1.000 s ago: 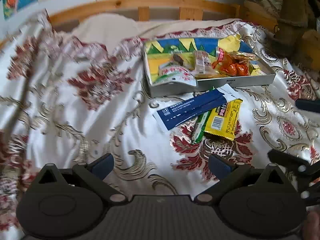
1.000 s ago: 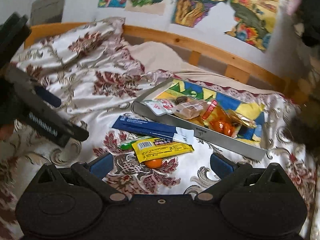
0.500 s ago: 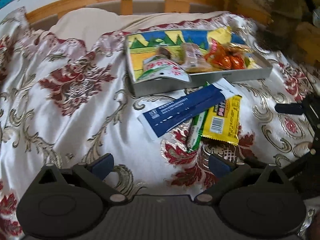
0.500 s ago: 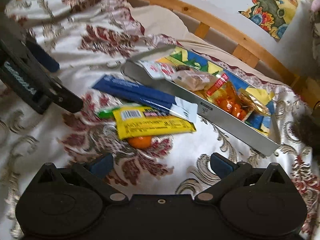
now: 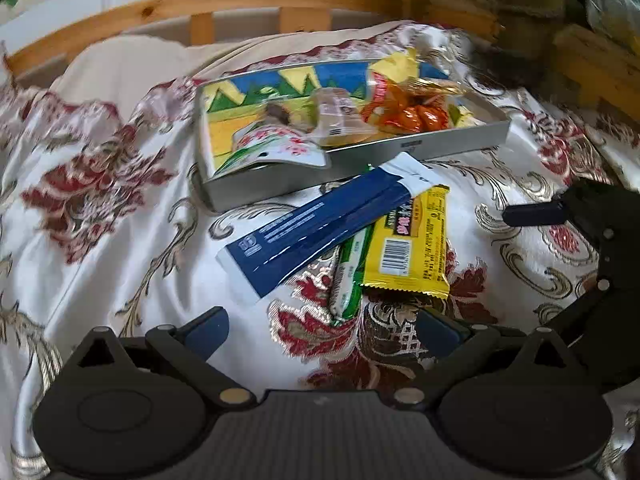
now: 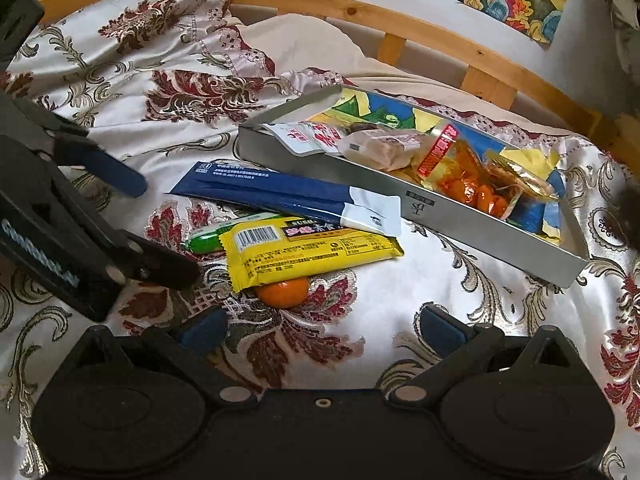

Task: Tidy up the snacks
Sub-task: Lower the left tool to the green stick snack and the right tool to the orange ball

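A silver tin (image 5: 360, 160) (image 6: 440, 216) lies on the bed, holding a white pouch (image 5: 276, 148), a wrapped bun (image 6: 384, 148) and orange candy bags (image 6: 472, 176). In front of it lie a long blue packet (image 5: 320, 224) (image 6: 272, 196), a yellow bar (image 5: 412, 248) (image 6: 312, 252), a green stick (image 5: 348, 276) (image 6: 208, 240) and an orange sweet (image 6: 284, 292) under the yellow bar. My left gripper (image 5: 324, 332) is open just short of the green stick. My right gripper (image 6: 324, 324) is open just short of the orange sweet.
The floral bedspread (image 5: 100, 200) covers the bed, with a wooden headboard rail (image 6: 440, 28) and a beige pillow (image 5: 132, 64) behind the tin. Each gripper shows in the other's view: the right one (image 5: 580, 216), the left one (image 6: 80, 208).
Both grippers have moved in closer to the loose snacks in front of the tin. The snacks have not moved and both stay open.
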Demonstrator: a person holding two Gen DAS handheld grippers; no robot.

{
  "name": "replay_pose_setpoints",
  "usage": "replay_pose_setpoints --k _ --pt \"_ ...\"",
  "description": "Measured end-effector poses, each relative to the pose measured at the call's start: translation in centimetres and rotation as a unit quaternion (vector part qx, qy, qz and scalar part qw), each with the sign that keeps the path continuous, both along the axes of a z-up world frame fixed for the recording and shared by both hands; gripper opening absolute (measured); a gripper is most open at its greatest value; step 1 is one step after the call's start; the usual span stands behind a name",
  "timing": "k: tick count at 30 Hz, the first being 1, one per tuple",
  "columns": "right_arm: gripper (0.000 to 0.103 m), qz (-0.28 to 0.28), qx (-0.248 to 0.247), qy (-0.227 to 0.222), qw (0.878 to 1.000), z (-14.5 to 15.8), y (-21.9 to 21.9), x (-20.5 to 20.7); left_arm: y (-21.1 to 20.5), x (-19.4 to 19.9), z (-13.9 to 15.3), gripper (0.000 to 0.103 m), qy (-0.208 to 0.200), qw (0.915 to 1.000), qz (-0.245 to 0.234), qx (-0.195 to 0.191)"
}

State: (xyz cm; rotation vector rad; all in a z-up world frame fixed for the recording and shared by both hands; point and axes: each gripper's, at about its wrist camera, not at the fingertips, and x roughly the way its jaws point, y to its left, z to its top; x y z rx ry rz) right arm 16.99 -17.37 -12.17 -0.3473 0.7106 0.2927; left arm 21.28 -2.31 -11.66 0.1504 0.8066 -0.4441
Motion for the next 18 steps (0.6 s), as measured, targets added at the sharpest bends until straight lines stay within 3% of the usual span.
replay_pose_setpoints --k 8,12,15,18 --pt "0.089 0.014 0.016 0.012 1.0 -0.5 -0.2 0.3 -0.3 0.6 -0.5 0.093 0.001 0.9996 -0.021 -0.016" --pt "0.08 0.012 0.029 0.005 1.0 -0.3 -0.4 0.4 0.2 1.1 -0.1 0.079 0.003 0.9993 -0.019 -0.032" --pt "0.065 0.012 0.039 0.007 0.999 -0.3 -0.4 0.6 0.2 1.1 0.1 0.063 -0.003 0.999 -0.026 -0.036" --pt "0.056 0.012 0.037 0.005 0.999 -0.5 -0.2 0.7 -0.2 0.8 0.3 0.057 -0.003 0.9982 -0.043 -0.042"
